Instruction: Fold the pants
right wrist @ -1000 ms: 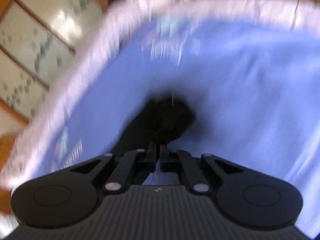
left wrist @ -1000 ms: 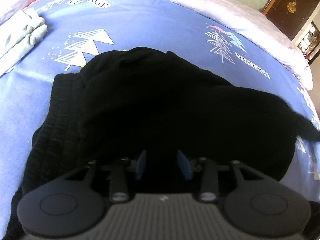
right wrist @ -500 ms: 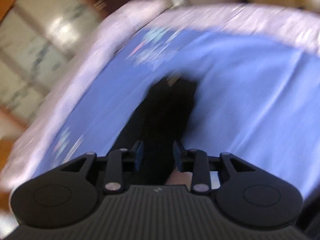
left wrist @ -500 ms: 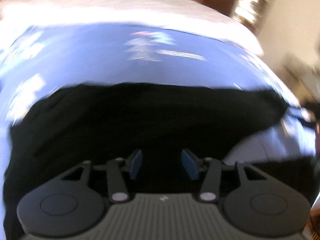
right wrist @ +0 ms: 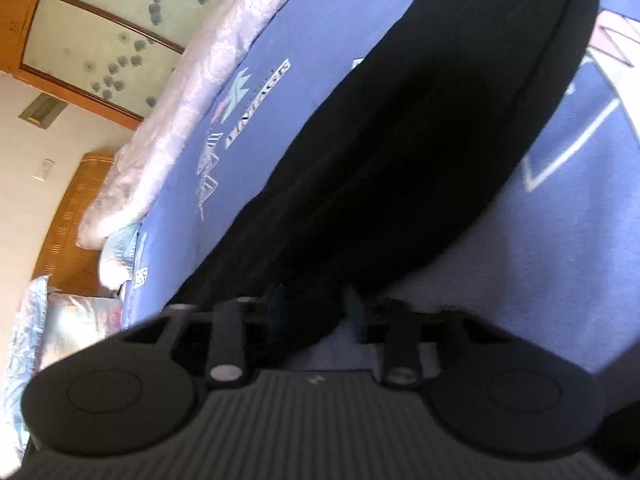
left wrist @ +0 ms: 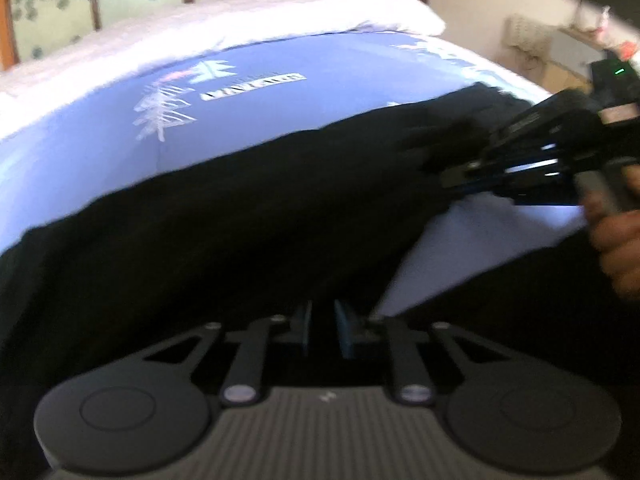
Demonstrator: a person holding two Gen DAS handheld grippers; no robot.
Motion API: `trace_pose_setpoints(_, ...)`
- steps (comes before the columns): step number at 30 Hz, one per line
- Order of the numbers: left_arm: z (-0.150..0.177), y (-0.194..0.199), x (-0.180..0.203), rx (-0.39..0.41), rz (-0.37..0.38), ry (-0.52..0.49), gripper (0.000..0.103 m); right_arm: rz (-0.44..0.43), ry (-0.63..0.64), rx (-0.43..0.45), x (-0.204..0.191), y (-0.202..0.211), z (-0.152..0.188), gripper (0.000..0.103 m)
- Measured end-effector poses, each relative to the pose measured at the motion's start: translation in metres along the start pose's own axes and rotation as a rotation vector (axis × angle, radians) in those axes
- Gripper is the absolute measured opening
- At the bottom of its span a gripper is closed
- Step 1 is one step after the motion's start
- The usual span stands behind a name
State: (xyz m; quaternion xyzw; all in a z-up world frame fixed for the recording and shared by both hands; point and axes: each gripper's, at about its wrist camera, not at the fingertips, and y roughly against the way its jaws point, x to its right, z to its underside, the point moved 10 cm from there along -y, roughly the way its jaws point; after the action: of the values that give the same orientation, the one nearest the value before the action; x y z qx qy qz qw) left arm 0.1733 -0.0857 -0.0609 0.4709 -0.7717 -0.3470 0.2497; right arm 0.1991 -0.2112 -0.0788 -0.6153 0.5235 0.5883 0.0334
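Black pants (left wrist: 240, 220) lie stretched across the blue printed bedsheet (left wrist: 280, 112). My left gripper (left wrist: 324, 332) sits low over their near edge; its jaws are closing, narrow, with black cloth pinched between the blue pads. At the right of the left wrist view a hand (left wrist: 616, 248) holds my right gripper (left wrist: 448, 176) at the pants' far end, its tips on the cloth. In the right wrist view the pants (right wrist: 420, 140) run away along the sheet (right wrist: 580, 240). There my right gripper (right wrist: 314, 312) is blurred and closing, with the end of the cloth between its fingers.
A white quilt (left wrist: 240, 20) lines the bed's far side, with patterned glass wardrobe doors (right wrist: 100, 20) behind it. A wooden headboard (right wrist: 76, 216) and a pillow (right wrist: 72, 312) are at the left of the right wrist view. Furniture stands beyond the bed's right edge.
Both grippers swept sideways along the pants. The left one rolled and its jaws narrowed onto the cloth. The right one opened from shut, then came down over the pants' end.
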Motion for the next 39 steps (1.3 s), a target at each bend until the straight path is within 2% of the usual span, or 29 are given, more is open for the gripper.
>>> trace_pose_setpoints(4,0.017,0.031,0.014,0.007,0.119,-0.010,0.012,0.021,0.066,0.038,-0.006,0.033,0.007,0.006)
trace_pose_setpoints(6,0.024,0.033,0.016,0.004,0.125,-0.026,0.018,0.030,0.091,0.046,-0.003,0.042,0.014,0.007)
trace_pose_setpoints(9,0.032,0.035,0.010,-0.032,0.121,0.002,0.027,0.156,0.156,0.013,0.012,0.035,0.027,0.012)
trace_pose_setpoints(11,0.027,0.048,-0.001,-0.011,0.120,0.020,0.034,0.140,0.148,0.010,0.013,0.038,0.026,0.013)
trace_pose_setpoints(15,0.005,0.081,-0.061,0.092,0.022,0.142,0.040,0.093,0.172,0.097,-0.006,0.058,0.012,0.023)
trace_pose_setpoints(18,-0.002,0.085,-0.126,0.104,-0.071,0.293,0.040,0.081,0.245,0.142,-0.027,0.057,-0.011,0.024)
trace_pose_setpoints(21,-0.003,0.068,-0.178,0.079,-0.152,0.381,0.040,0.058,0.259,0.149,-0.038,0.039,-0.032,0.025)
trace_pose_setpoints(24,0.014,0.037,-0.212,0.007,-0.241,0.442,0.040,0.042,0.240,0.135,-0.037,0.005,-0.049,0.025)
trace_pose_setpoints(26,0.034,0.023,-0.224,-0.044,-0.271,0.486,0.039,0.094,0.227,0.120,-0.022,-0.010,-0.049,0.025)
trace_pose_setpoints(28,0.035,0.023,-0.219,0.000,-0.285,0.450,0.041,0.181,0.191,0.045,0.002,-0.023,-0.046,0.021)
trace_pose_setpoints(29,0.035,0.026,-0.217,0.004,-0.300,0.417,0.041,0.154,0.181,0.045,0.007,-0.019,-0.047,0.017)
trace_pose_setpoints(31,0.039,0.025,-0.211,0.034,-0.331,0.357,0.043,0.152,0.173,0.039,0.016,-0.001,-0.055,0.019)
trace_pose_setpoints(35,0.033,0.019,-0.201,0.096,-0.386,0.318,0.050,0.226,0.143,0.214,0.030,0.039,-0.127,0.030)
trace_pose_setpoints(36,0.032,0.018,-0.200,0.106,-0.399,0.308,0.050,0.254,0.118,0.245,0.034,0.042,-0.147,0.035)
trace_pose_setpoints(37,0.030,0.019,-0.197,0.110,-0.408,0.298,0.050,0.282,0.092,0.257,0.039,0.041,-0.165,0.041)
trace_pose_setpoints(38,0.029,0.019,-0.199,0.112,-0.408,0.297,0.050,0.304,0.063,0.243,0.043,0.034,-0.179,0.053)
trace_pose_setpoints(39,0.029,0.019,-0.200,0.116,-0.403,0.303,0.050,0.318,0.040,0.216,0.047,0.025,-0.186,0.058)
